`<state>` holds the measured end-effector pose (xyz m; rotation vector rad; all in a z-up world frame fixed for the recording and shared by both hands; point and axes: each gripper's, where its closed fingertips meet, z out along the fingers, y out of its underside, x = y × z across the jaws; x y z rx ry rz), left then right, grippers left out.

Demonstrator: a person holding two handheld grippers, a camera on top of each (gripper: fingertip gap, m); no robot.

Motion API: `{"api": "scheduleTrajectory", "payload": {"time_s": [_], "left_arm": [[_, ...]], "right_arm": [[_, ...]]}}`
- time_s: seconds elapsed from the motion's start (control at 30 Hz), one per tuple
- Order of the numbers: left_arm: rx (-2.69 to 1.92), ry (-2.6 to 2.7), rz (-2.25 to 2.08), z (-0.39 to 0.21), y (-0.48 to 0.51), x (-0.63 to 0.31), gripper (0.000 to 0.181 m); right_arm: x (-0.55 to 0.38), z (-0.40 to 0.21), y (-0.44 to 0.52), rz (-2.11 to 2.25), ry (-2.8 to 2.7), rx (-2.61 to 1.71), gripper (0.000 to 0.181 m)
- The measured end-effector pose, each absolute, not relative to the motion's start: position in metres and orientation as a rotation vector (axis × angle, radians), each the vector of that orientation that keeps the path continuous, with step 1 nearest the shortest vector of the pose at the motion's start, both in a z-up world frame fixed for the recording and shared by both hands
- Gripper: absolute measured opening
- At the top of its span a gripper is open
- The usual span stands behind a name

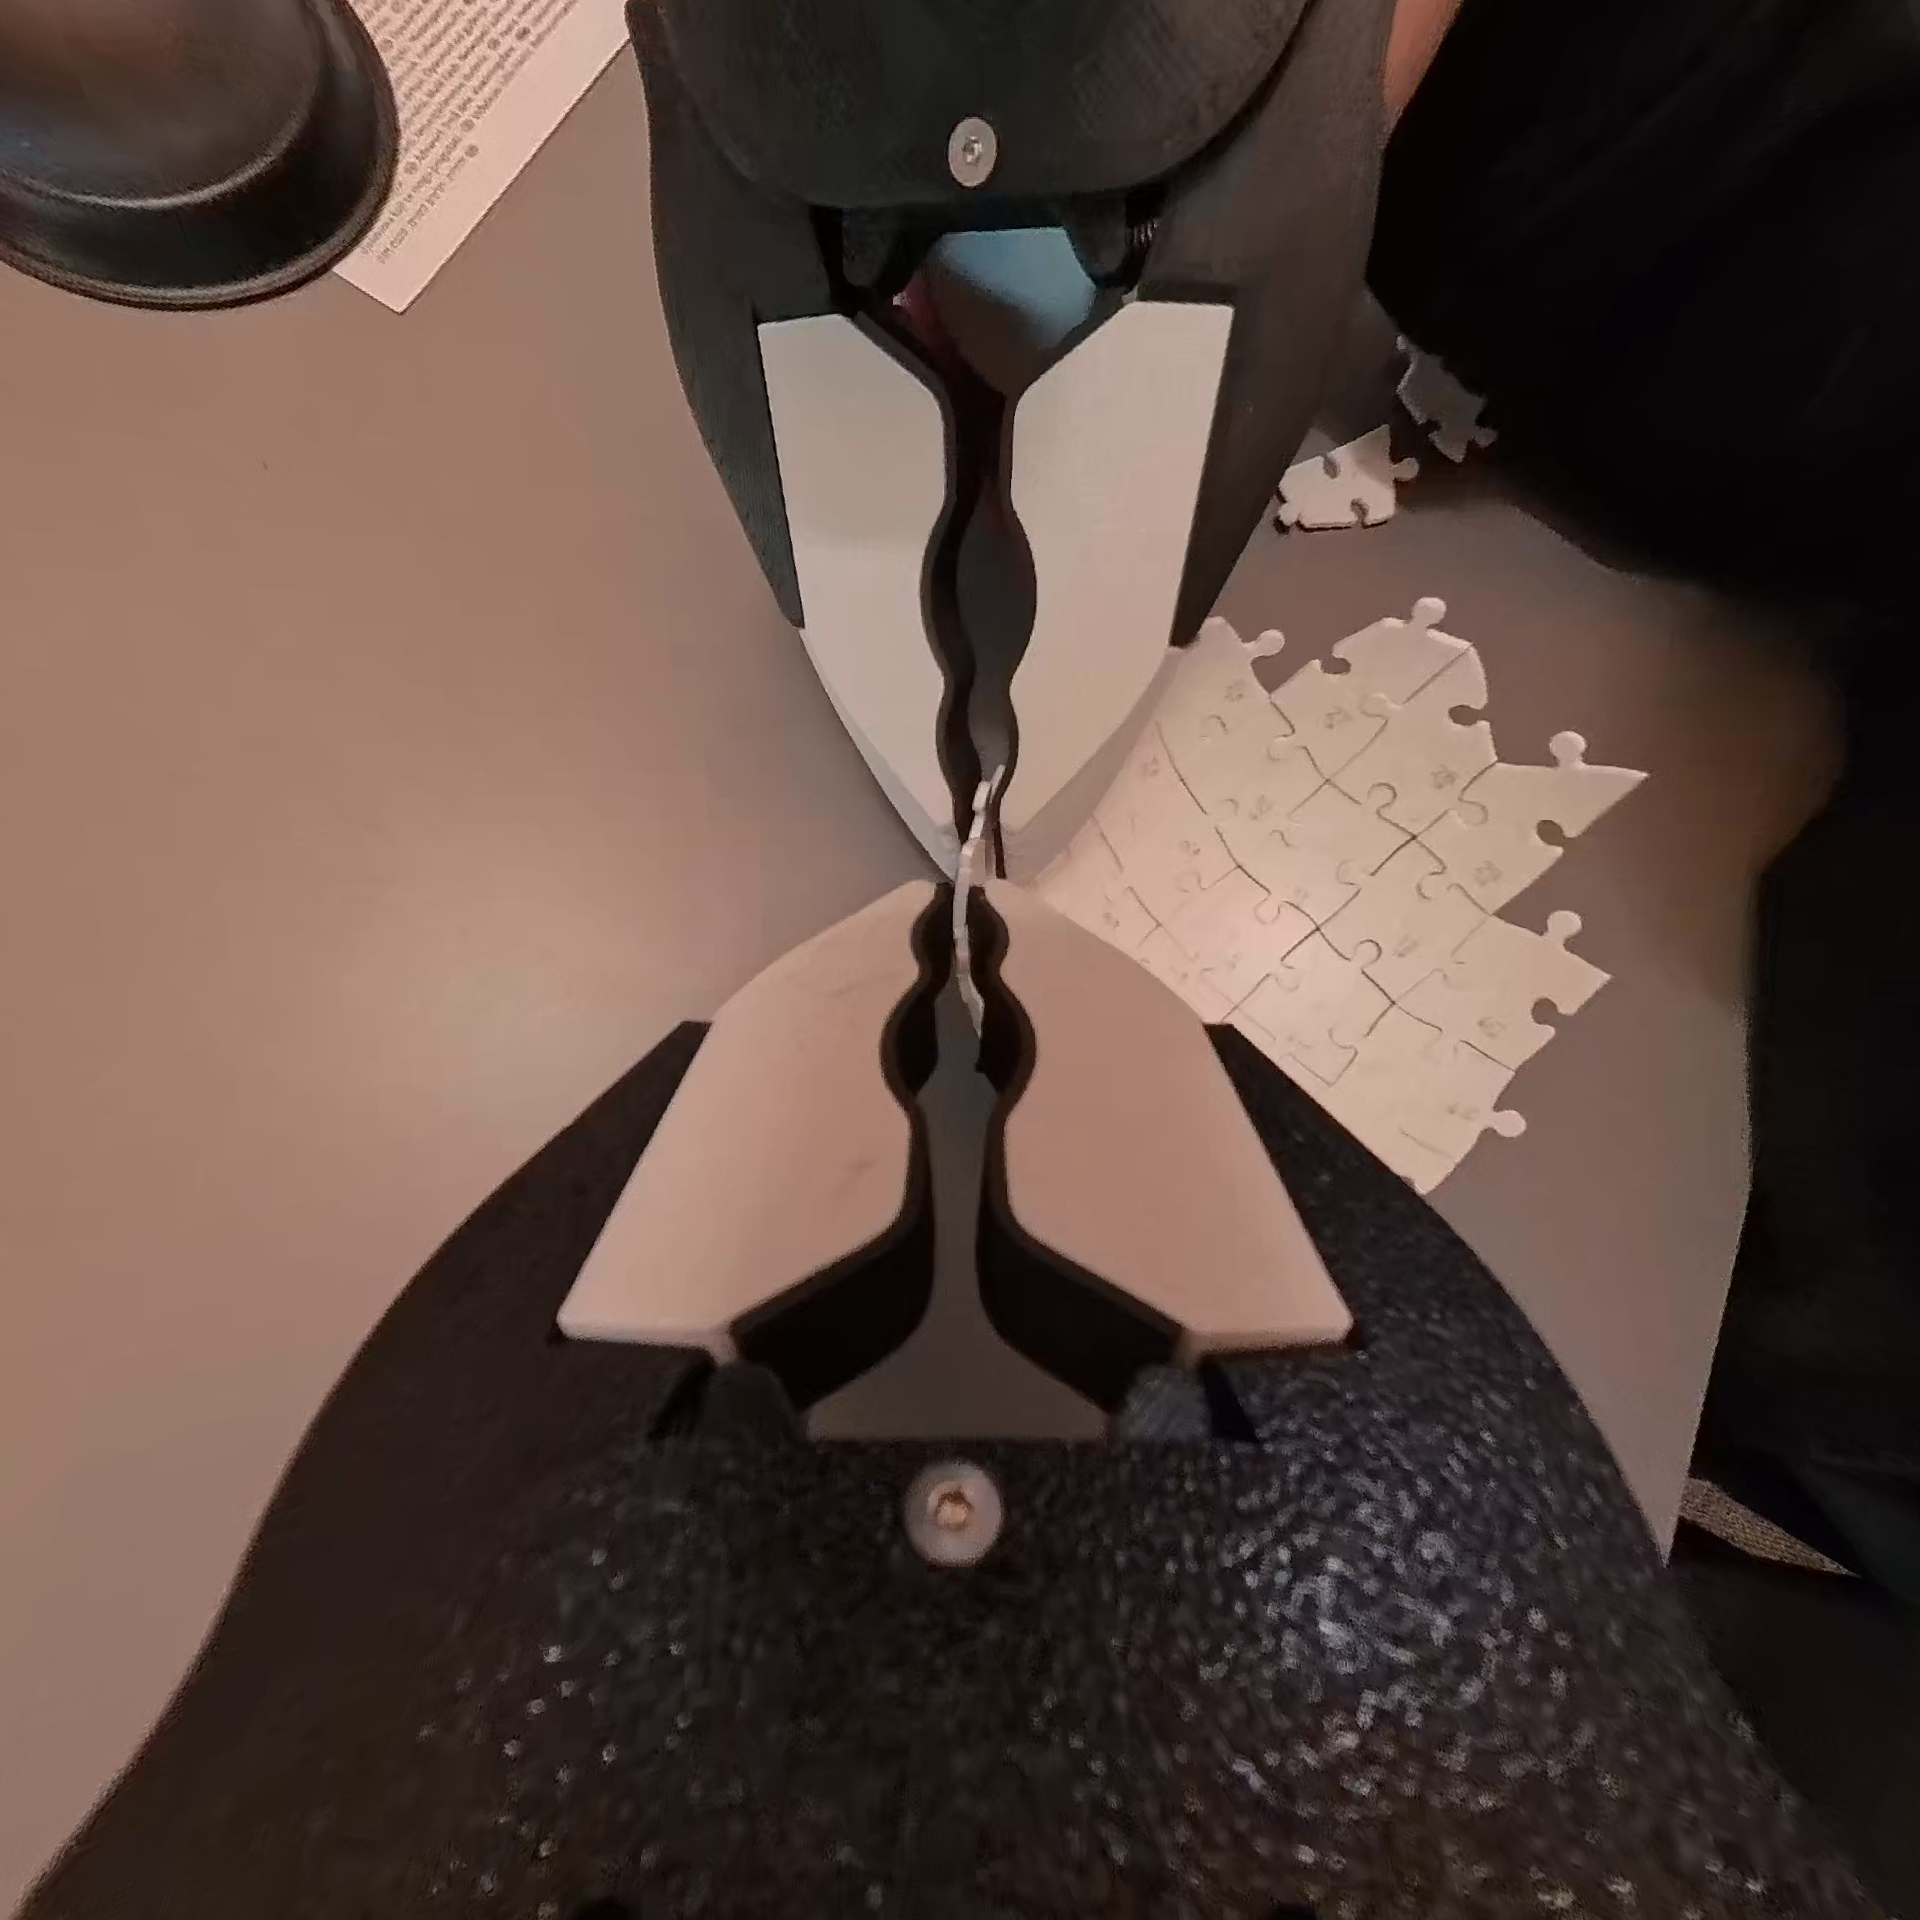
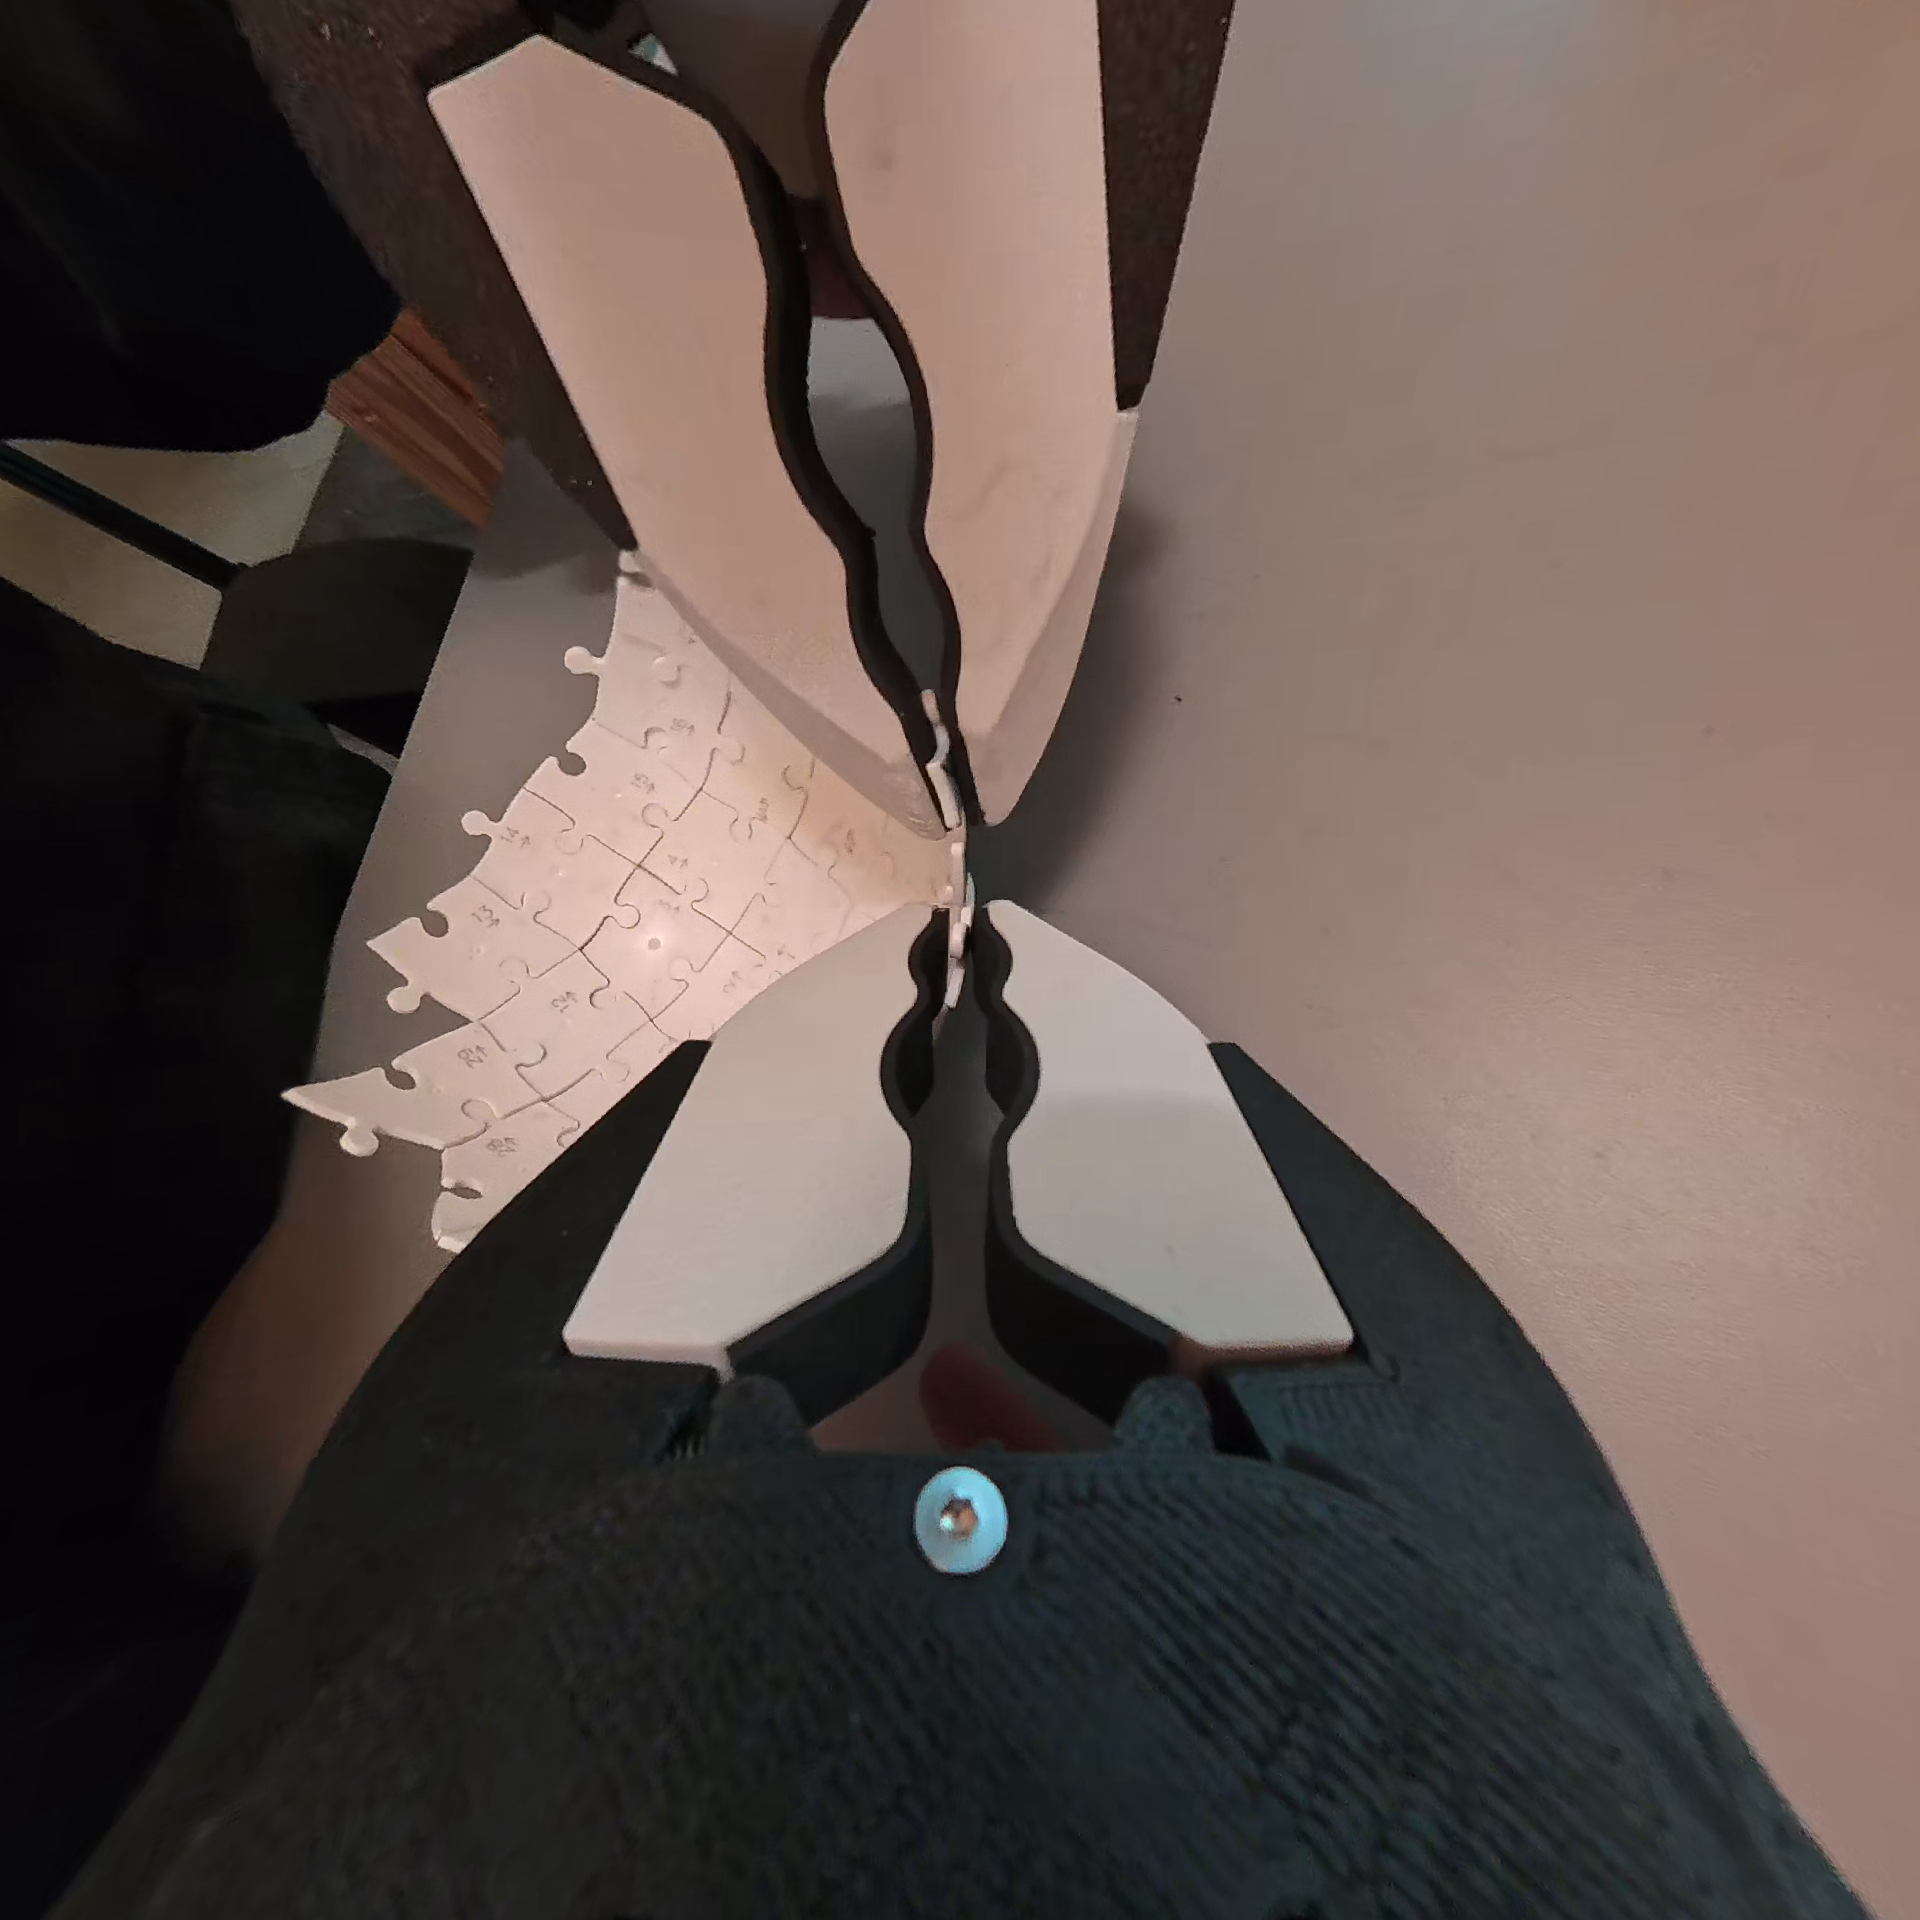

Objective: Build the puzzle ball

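The left gripper [image 1: 971, 935] and right gripper [image 2: 961, 951] meet tip to tip above the table [image 1: 416, 727], each nearly closed, pinching the edge of the curved white puzzle sheet [image 1: 1351, 883] near the table's edge.

Both tools [image 1: 971, 925] [image 1: 982, 831] on puzzle edge [image 1: 966, 914]

Open grey table [image 1: 364, 831] left of both tongs, assembled puzzle sheet [image 1: 1382, 883] and loose pieces [image 1: 1351, 488] crowd the right
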<state>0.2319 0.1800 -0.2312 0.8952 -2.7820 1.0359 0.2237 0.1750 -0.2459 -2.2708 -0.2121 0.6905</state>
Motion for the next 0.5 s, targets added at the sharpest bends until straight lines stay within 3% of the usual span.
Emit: {"api": "scheduleTrajectory", "payload": {"time_s": [0.33, 0.5], "left_arm": [[0.869, -2.851, 0.948, -0.2317, 0.1807, 0.232, 0.002], [0.872, -2.855, 0.944, -0.2321, 0.1826, 0.2322, 0.002]], "right_arm": [[0.2235, -0.2452, 0.1754, 0.713, -0.198, -2.253, 0.005], [0.2224, -0.2414, 0.1786, 0.735, -0.176, -2.214, 0.016]]}}
